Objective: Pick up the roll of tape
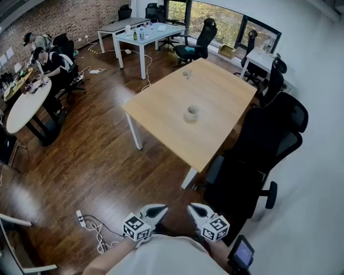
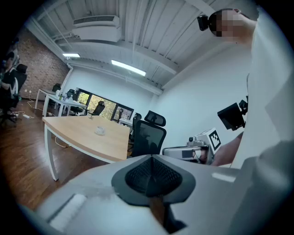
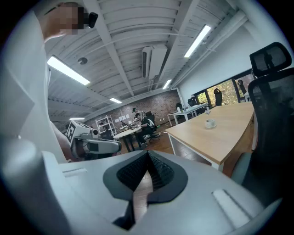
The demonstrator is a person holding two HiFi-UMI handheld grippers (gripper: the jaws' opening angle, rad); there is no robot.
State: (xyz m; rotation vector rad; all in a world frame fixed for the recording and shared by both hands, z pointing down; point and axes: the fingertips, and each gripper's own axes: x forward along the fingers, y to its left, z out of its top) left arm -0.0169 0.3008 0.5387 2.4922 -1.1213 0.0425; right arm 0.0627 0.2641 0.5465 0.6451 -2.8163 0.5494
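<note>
The roll of tape (image 1: pixel 192 113) lay flat near the middle of the wooden table (image 1: pixel 226 88); both claws hung well short of the table's near corner, down by the person's body; the left gripper (image 1: pixel 159 209) had its jaws pressed together on nothing; the right gripper (image 1: pixel 194 209) likewise, pads meeting, empty; the tape sat well apart from both, ahead of them.

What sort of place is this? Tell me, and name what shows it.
Most likely an open-plan office: black swivel chairs stand beside a big wooden table, white desks sit by the windows, and people work at a rounded table near a brick wall.
</note>
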